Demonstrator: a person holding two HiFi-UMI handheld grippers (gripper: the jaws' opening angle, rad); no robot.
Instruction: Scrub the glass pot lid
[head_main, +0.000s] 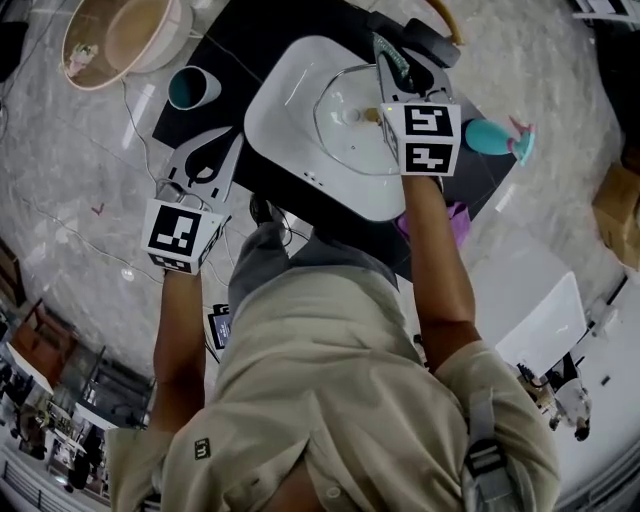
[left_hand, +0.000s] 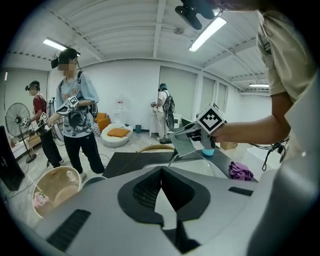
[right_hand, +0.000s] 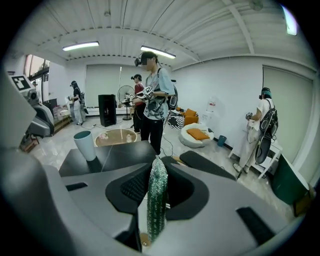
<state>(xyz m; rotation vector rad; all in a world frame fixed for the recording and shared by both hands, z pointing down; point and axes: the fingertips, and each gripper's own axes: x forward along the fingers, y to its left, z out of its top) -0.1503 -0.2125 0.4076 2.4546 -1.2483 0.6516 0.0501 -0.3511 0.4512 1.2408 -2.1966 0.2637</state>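
Observation:
The glass pot lid (head_main: 343, 135) lies inside a white basin (head_main: 285, 105) on a black table, its knob near the middle. My right gripper (head_main: 385, 50) is over the lid's far right rim and is shut on a green scrub pad (head_main: 393, 63). In the right gripper view the pad (right_hand: 156, 200) stands upright between the closed jaws of that gripper (right_hand: 157, 175). My left gripper (head_main: 236, 138) hovers just left of the basin, shut with nothing in it. In the left gripper view its jaws (left_hand: 161, 172) meet at the tips, and the pad (left_hand: 184, 145) hangs above the lid's rim (left_hand: 202, 153).
A teal cup (head_main: 193, 87) stands left of the basin and a beige tub (head_main: 120, 35) sits on the floor beyond. A teal spray bottle (head_main: 495, 137) and a purple cloth (head_main: 455, 215) lie at the right. A white table (head_main: 530, 290) is nearer right. Other people stand around the room.

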